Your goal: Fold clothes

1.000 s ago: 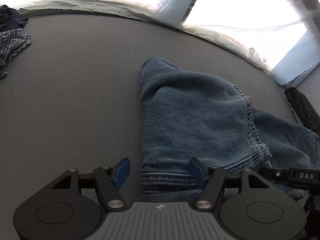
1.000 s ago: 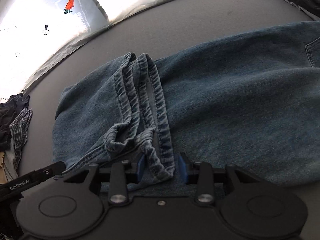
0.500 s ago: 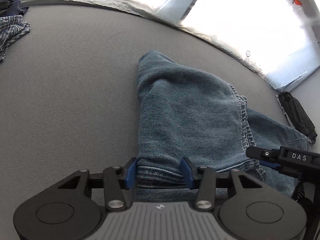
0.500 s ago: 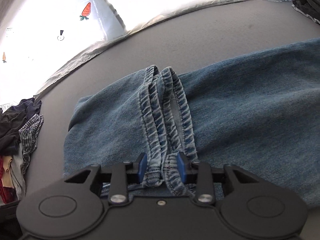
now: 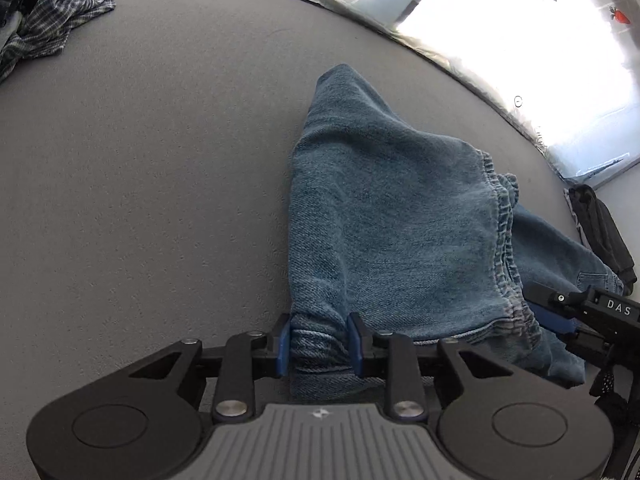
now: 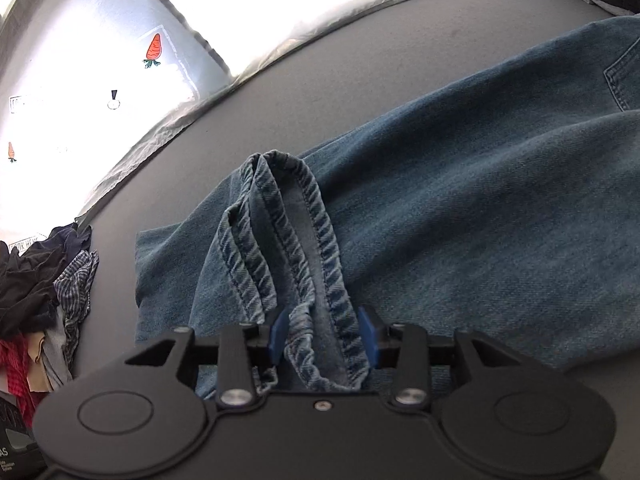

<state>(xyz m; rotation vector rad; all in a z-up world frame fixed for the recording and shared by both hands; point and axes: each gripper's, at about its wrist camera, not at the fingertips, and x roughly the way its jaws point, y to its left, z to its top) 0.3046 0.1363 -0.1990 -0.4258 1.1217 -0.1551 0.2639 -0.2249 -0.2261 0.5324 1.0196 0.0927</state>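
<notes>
Blue jeans lie mid-frame on the grey bench, leg ends doubled back. Left tongs, just closing, pinch the fold; right tongs, just widening, straddle bunched hems. Next, likely, both carry the fold across. "DAS" marks the right tongs.

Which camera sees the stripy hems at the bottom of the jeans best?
The right wrist view. The hems run up the middle of that picture, stitching clear, their near end between the right gripper jaws. The left wrist view shows them only as a thin bunched edge along the folded jeans.
</notes>
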